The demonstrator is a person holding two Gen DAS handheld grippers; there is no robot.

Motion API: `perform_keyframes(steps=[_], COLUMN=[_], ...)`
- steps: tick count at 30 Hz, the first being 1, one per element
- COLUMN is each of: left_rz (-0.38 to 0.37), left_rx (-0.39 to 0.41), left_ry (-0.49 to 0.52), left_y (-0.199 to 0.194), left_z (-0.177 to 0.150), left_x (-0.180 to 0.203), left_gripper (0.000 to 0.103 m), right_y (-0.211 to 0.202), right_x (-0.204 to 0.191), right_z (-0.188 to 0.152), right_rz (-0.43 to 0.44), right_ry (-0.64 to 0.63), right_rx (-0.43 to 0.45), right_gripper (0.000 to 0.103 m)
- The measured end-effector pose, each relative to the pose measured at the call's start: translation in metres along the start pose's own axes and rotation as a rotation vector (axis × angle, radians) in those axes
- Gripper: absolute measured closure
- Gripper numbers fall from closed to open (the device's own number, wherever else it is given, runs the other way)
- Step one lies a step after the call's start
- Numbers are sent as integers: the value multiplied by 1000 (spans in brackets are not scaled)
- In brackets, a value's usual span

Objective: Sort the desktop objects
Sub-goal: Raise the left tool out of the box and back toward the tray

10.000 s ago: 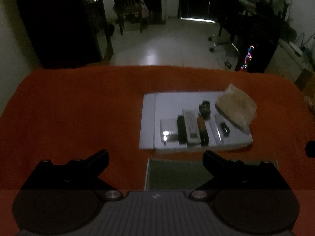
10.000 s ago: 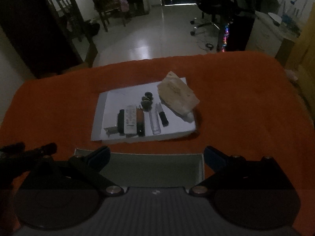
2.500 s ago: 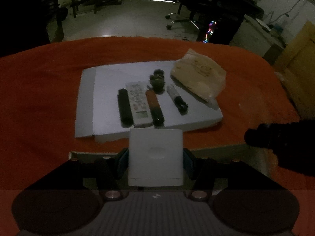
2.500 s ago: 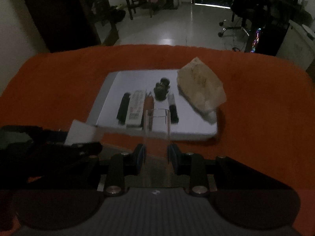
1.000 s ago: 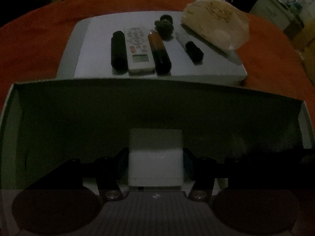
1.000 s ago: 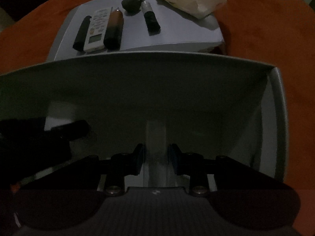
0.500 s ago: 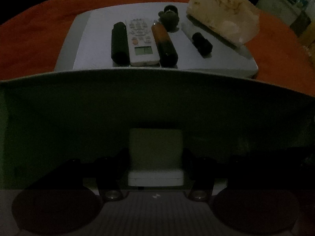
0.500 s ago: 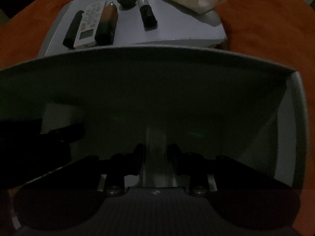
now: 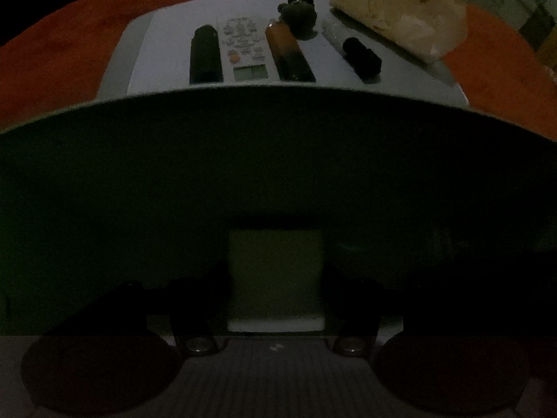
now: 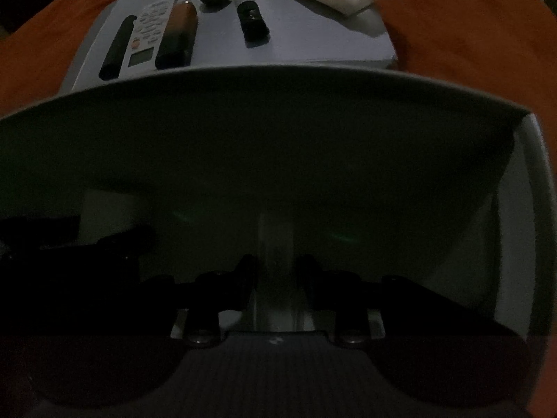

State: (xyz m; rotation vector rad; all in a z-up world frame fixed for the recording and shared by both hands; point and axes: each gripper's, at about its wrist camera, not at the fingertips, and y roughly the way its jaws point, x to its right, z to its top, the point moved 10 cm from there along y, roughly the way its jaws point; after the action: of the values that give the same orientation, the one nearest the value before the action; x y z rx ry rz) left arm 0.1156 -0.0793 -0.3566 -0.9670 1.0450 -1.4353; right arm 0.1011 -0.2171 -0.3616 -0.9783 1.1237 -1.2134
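Note:
Both grippers reach down into a grey bin (image 9: 278, 146), and its far wall fills the middle of both views. A white box (image 9: 275, 250) sits between the fingers of my left gripper (image 9: 275, 271), low in the bin. The pads still touch its sides while the jaws are opening. My right gripper (image 10: 276, 268) is shut on a clear tube (image 10: 276, 237) that stands upright in the bin (image 10: 278, 122). In the right wrist view, the left gripper (image 10: 104, 247) and the white box (image 10: 104, 209) show dimly at the left.
Beyond the bin a white board (image 9: 400, 69) lies on the orange cloth (image 9: 52, 55). On the board lie a black bar (image 9: 205, 55), a white remote (image 9: 243, 45), a brown tube (image 9: 290, 55), dark round pieces (image 9: 299, 14), a black-capped tube (image 9: 360, 57) and a crumpled pale bag (image 9: 397, 10).
Both grippers have sunk a little deeper into the bin, so its far wall now hides more of the board. The white box and the clear tube remain between the fingers.

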Motion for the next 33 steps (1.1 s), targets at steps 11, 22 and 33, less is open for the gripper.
perform_keyframes(steps=[11, 22, 33], left_rz=[-84, -119, -89], left_rx=[60, 163, 250], left_ry=[-8, -40, -68], left_y=[-55, -118, -160], left_z=[10, 34, 58], left_x=[3, -8, -30], left_gripper=[47, 47, 47], right_y=[-52, -108, -144], right_x=[-7, -21, -20], right_z=[-1, 37, 62], right_rz=[85, 110, 96], right_ry=[37, 24, 15], right_rx=[12, 137, 212], right_gripper=[69, 69, 69])
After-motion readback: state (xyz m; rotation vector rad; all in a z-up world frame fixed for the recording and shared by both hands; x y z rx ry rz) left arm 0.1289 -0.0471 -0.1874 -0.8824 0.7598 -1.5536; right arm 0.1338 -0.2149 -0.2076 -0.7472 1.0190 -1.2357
